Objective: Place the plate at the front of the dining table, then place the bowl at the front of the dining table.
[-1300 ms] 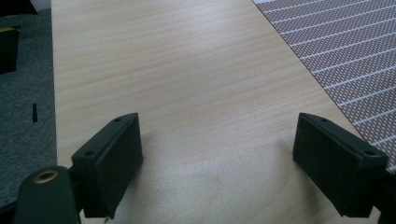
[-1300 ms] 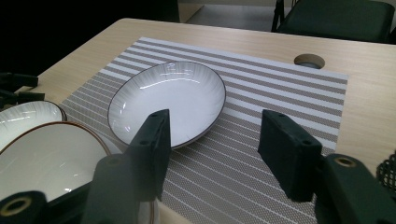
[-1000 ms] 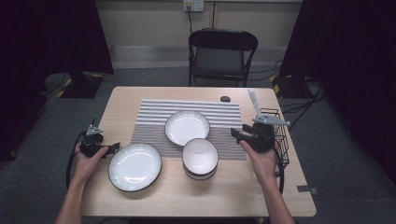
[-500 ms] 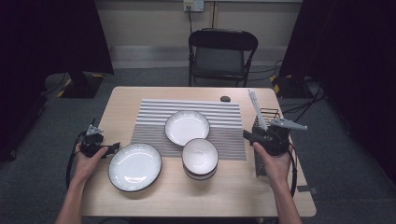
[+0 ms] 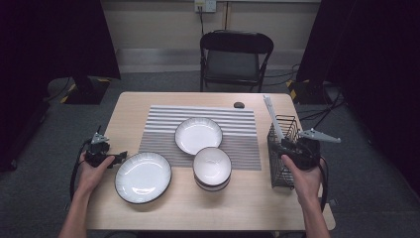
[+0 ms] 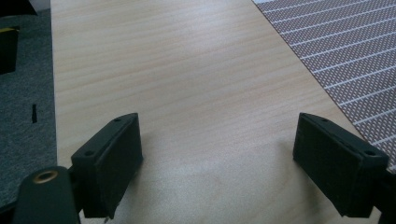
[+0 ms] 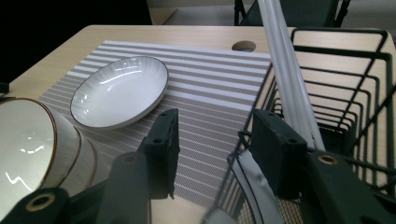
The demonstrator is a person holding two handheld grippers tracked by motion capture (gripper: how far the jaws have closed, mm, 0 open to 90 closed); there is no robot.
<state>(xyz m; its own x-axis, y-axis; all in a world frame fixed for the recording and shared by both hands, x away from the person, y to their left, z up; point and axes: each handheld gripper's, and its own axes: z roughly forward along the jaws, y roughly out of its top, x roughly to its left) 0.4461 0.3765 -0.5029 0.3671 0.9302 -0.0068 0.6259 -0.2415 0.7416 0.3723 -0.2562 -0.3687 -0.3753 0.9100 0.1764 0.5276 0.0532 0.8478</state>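
Note:
My right gripper [image 5: 287, 148] hovers over the near rim of a black wire basket [image 5: 281, 171] at the table's right edge. Its jaws have just been closing. In the right gripper view [image 7: 212, 144] the basket's rim wire [image 7: 336, 51] and a white curved piece [image 7: 254, 186] lie between the jaws, and neither pad presses on them. Long white sticks [image 7: 285, 70] stand in the basket. My left gripper [image 5: 115, 158] rests at the left edge, open over bare wood [image 6: 217, 172]. A large white plate [image 5: 143, 177] lies just to its right.
A striped placemat [image 5: 237, 119] covers the middle of the wooden table [image 5: 247, 208]. On it lie a shallow white dish [image 5: 198, 135] and stacked bowls [image 5: 212, 167]. A small round hole [image 5: 239, 104] marks the table behind the mat. A folding chair [image 5: 235, 54] stands beyond.
My right gripper has moved to the right, from the mat's right edge to above the wire basket, and its jaws have narrowed. The left hand and the dishes have stayed in place.

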